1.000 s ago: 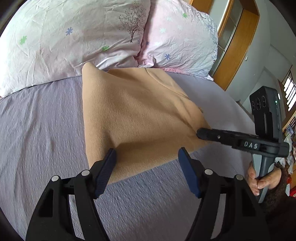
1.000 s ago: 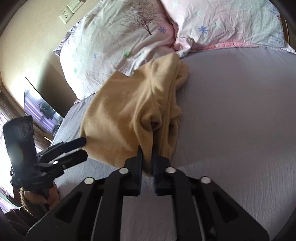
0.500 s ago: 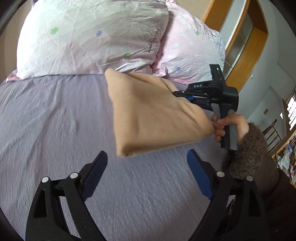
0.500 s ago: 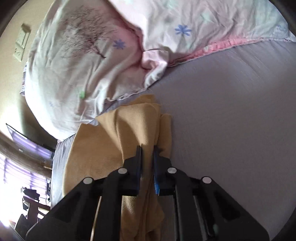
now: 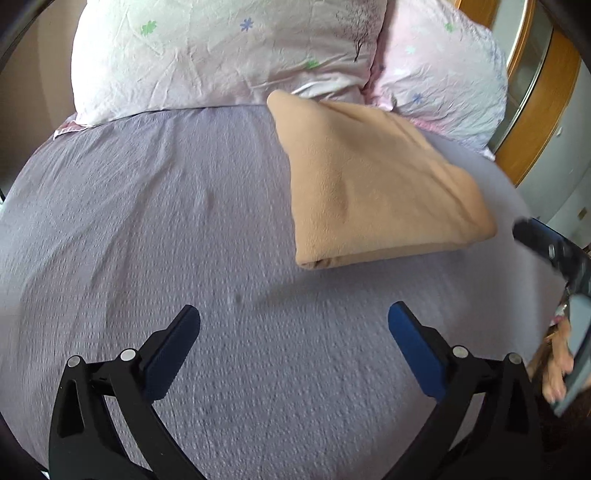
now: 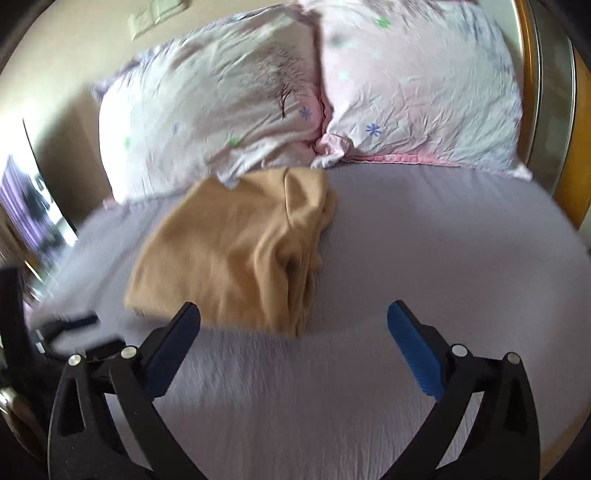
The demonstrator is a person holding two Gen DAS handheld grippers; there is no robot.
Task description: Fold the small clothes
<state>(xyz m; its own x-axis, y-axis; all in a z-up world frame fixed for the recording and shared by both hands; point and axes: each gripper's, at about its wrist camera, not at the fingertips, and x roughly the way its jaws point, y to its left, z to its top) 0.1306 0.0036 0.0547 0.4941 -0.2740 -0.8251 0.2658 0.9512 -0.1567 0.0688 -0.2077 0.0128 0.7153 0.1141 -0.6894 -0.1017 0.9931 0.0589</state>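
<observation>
A tan fleece garment [image 5: 373, 184] lies folded into a thick pad on the lavender bedsheet [image 5: 147, 240], just below the pillows. In the right wrist view it [image 6: 236, 251] shows its stacked layers along the right edge. My left gripper [image 5: 293, 325] is open and empty, pulled back from the garment. My right gripper [image 6: 293, 325] is open and empty, close in front of the garment. The right gripper also shows blurred at the right edge of the left wrist view [image 5: 554, 254]. The left gripper shows blurred at the left of the right wrist view [image 6: 70, 328].
Two floral pillows [image 5: 221, 55] [image 5: 443, 74] lie at the head of the bed. A wooden door frame [image 5: 543, 96] stands to the right. A wall with a switch plate [image 6: 155, 18] is behind the pillows.
My right gripper has let go of the garment, opened, and pulled back. The garment now lies folded flat on the sheet. My left gripper has drawn further back from it.
</observation>
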